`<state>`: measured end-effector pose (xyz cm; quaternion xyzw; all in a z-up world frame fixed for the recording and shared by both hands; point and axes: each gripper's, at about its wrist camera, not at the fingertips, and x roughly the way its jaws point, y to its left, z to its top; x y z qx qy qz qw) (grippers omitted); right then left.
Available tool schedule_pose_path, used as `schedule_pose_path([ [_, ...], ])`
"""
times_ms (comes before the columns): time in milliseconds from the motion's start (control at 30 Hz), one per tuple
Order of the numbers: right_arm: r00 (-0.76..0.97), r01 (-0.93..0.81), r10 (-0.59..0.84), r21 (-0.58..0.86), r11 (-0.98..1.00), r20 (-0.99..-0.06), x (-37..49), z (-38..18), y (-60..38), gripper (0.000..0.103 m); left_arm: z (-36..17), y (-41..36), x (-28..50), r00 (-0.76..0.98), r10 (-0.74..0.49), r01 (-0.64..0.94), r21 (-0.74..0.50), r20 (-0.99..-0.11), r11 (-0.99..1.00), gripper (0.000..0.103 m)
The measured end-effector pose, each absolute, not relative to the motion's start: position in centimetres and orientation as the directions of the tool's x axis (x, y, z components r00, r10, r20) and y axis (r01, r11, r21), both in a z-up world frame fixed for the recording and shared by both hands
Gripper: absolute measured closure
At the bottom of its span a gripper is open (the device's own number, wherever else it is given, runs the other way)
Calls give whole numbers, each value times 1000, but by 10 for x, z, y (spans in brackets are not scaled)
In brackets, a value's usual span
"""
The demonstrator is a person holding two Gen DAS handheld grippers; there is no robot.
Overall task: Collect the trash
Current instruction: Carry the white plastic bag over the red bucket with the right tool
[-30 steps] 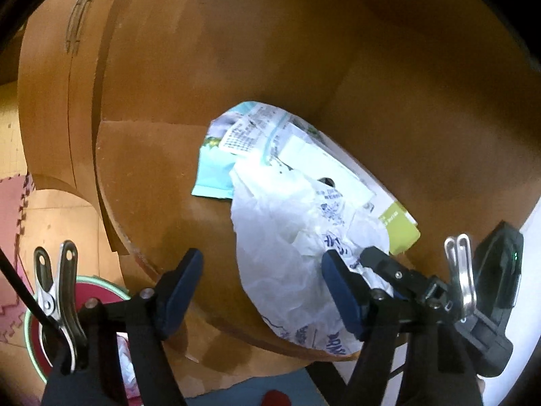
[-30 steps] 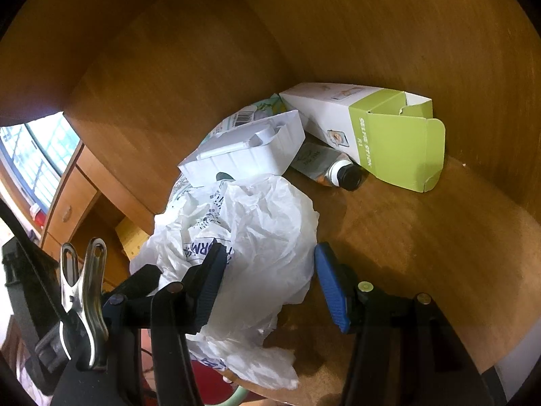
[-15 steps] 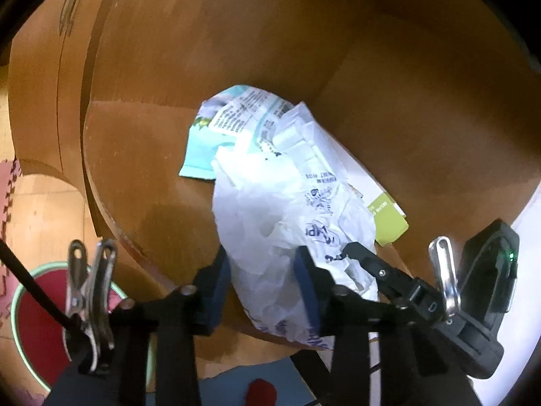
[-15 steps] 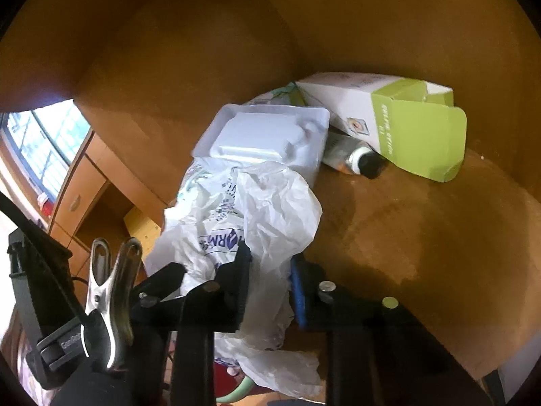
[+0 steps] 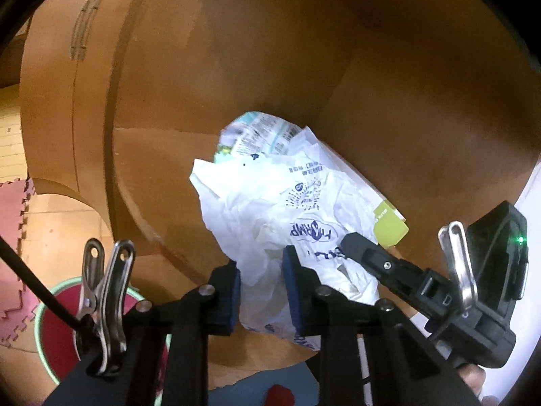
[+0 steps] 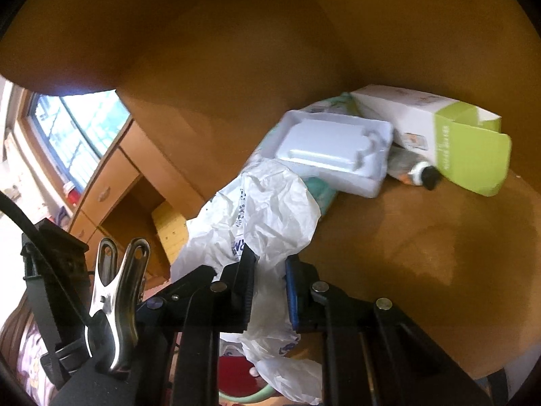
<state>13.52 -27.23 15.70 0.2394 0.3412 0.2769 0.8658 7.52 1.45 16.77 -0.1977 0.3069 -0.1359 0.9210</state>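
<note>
A crumpled white plastic bag [image 5: 270, 203] with blue print lies on the wooden desk [image 5: 152, 176], hanging over its front edge. My left gripper [image 5: 262, 270] is closing, and its blue pads press on a fold of the bag. My right gripper [image 6: 270, 270] is also closing, pads pinching the bag [image 6: 277, 209] from the other side. The right gripper's finger [image 5: 389, 264] shows in the left wrist view, against the bag. Behind the bag lie a white plastic tray [image 6: 331, 149], a green-and-white carton [image 6: 456, 142], a dark-capped bottle [image 6: 416, 172] and a teal printed wrapper [image 5: 260, 132].
A red bin with a pale green rim [image 5: 50, 331] stands on the floor below the desk edge. Wooden walls close in the desk nook behind and to the right. Drawers [image 6: 101, 196] and a window [image 6: 77, 128] lie to the left.
Both grippers went from wide open around the bag to closed on it. The bag's folds have bunched and lifted slightly toward the desk's front edge.
</note>
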Motion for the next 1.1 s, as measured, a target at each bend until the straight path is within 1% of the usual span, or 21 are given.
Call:
schedule_pose_path([
  [200,578,-373,679,593,713,-453,133,160,-244,86,170,42,59,791,-347,98,-455,-504,885,80],
  [433,511,-425,711,578,697,-482,130,152,-205,86,157,74,40,781,-293,40,-425,-552,905,80],
  [767,408,-506,719,517,691,-562,121,130,-137,86,119,123,24,738,-221,-68,-396,-638,916,80],
  [967,332,-534,690,475,699,-643,116,103,-95,86,85,145,25,674,-217,-147,-417,-706,897,80],
  [1100,282,-528,653,455,717,-702,117,80,-76,86,63,149,31,621,-218,-182,-409,-753,894,82],
])
